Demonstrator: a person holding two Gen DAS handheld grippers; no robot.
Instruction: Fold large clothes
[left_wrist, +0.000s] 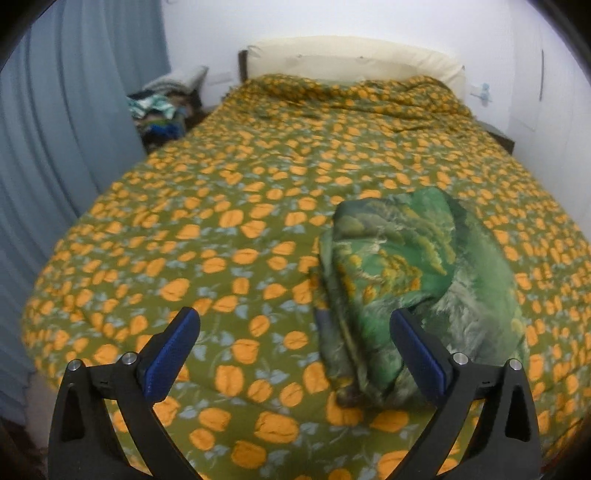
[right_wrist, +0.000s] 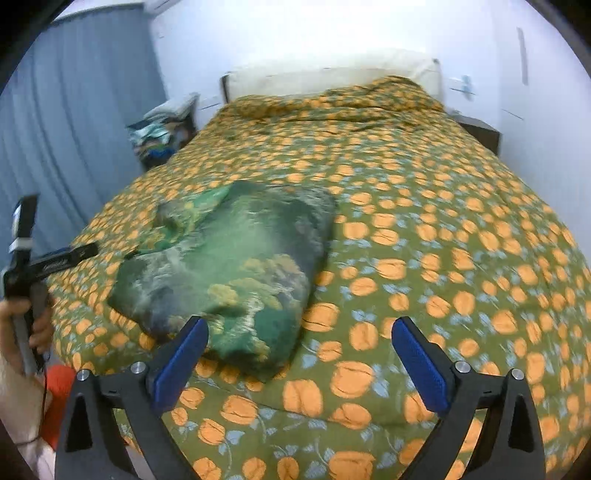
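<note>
Garment (left_wrist: 413, 288), green landscape print, folded into a thick bundle, lying on the orange-flowered bed (left_wrist: 221, 206). Both grippers' fingers apart, holding nothing. Right-wrist view alone shows the left hand (right_wrist: 22, 332) gripping its handle.

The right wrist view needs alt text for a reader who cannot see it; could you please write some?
A folded green patterned garment lies on a bed with an orange-flowered olive cover, just beyond the open, empty right gripper. At the left edge a hand holds the left gripper; grey-blue curtains hang behind.
</note>
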